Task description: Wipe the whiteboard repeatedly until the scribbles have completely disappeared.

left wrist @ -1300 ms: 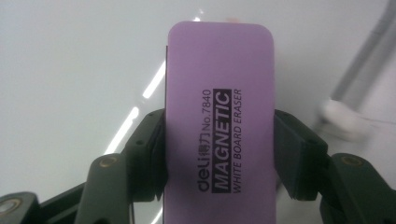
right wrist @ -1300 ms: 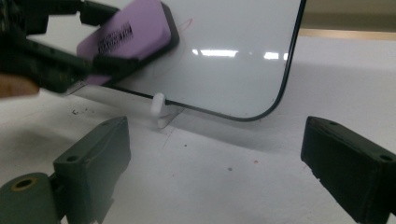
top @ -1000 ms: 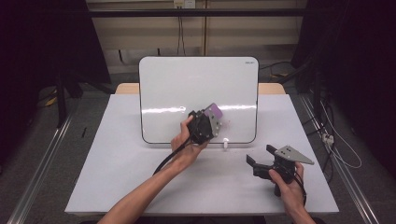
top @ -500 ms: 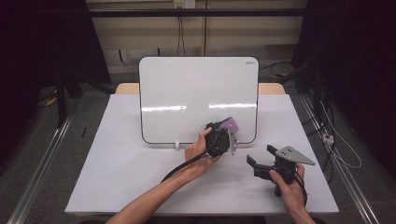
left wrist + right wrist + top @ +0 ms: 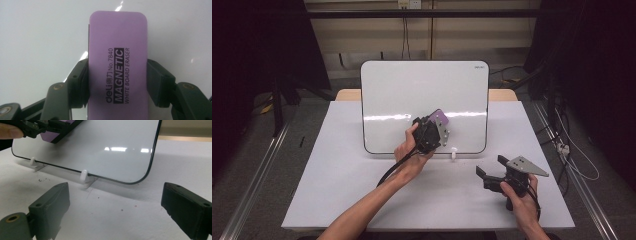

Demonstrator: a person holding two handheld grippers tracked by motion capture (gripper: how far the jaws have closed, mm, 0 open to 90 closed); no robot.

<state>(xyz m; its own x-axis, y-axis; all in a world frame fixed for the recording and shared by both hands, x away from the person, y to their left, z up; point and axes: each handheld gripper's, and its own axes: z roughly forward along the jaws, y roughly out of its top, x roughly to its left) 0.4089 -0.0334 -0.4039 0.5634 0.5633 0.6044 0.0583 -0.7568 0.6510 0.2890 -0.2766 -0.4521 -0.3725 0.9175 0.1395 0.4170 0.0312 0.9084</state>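
— One eraser (image 5: 117, 67), one whiteboard (image 5: 412, 85), two grippers; that's the whole count?

— Nearly. Two small white feet (image 5: 84, 176) prop the board's bottom edge, seen just beyond the right gripper's jaws. In the high view I can make out one of them, right of the left gripper (image 5: 438, 131).

— What's hard to see?

— The purple eraser's lower end is cut off at the bottom of the left gripper view, and its underside faces the board, so I can't tell whether it touches the surface. From above, the left hand (image 5: 409, 155) and gripper body cover most of it; just a purple corner sticks out past the jaw tips.

— And the grip?

— The left jaws are clamped on the eraser's two long sides, one pad on each. It stands lengthwise between them, print reading "MAGNETIC WHITE BOARD ERASER".

— The other one?

— The right gripper (image 5: 492, 165) sits on the table (image 5: 337, 190), well apart to the right, jaws wide apart with nothing between them, pointing at the board's lower corner.
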